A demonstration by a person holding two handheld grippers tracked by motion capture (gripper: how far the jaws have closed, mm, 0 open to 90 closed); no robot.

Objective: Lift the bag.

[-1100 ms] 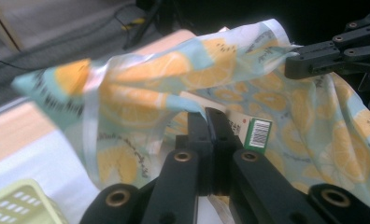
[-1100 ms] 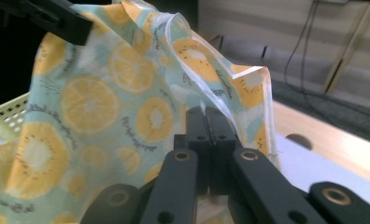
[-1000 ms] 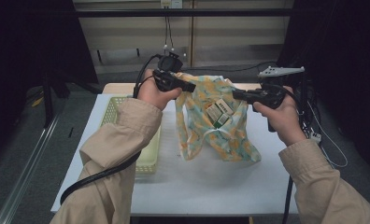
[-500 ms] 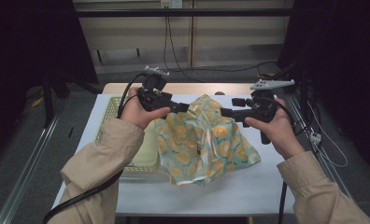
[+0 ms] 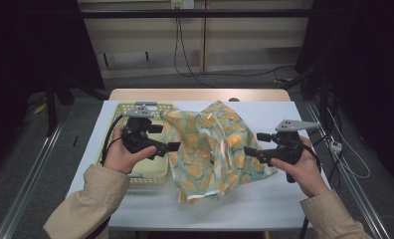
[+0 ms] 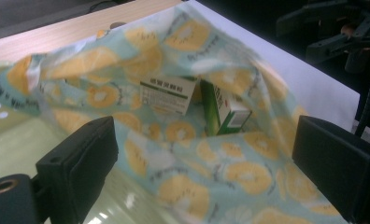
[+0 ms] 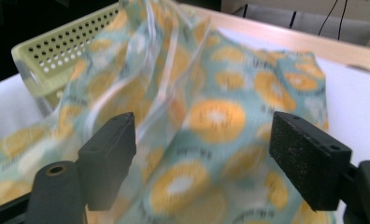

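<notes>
A teal cloth bag [image 5: 212, 149] printed with orange slices lies slumped on the white table [image 5: 284, 204], its left edge draped over a basket. My left gripper [image 5: 165, 138] is at the bag's left side and my right gripper [image 5: 254, 143] at its right side. Both have just been opening and stand open, with no pad pressing the cloth. In the left gripper view the open jaws [image 6: 204, 140] frame the bag's mouth [image 6: 220, 84], where a white-and-green box [image 6: 167, 95] and a green carton [image 6: 223, 114] sit inside. In the right gripper view the jaws [image 7: 202, 135] face the bag's side [image 7: 216, 116].
A pale green perforated basket [image 5: 116, 117] stands at the table's left, under my left hand. The table's far wooden edge [image 5: 200, 94] is behind the bag. Cables hang by the right edge [image 5: 339, 149]. Dark curtains flank both sides.
Both hands have come down and moved apart. The bag, held up by both shut grippers a second ago, has been let go and now rests on the table.
</notes>
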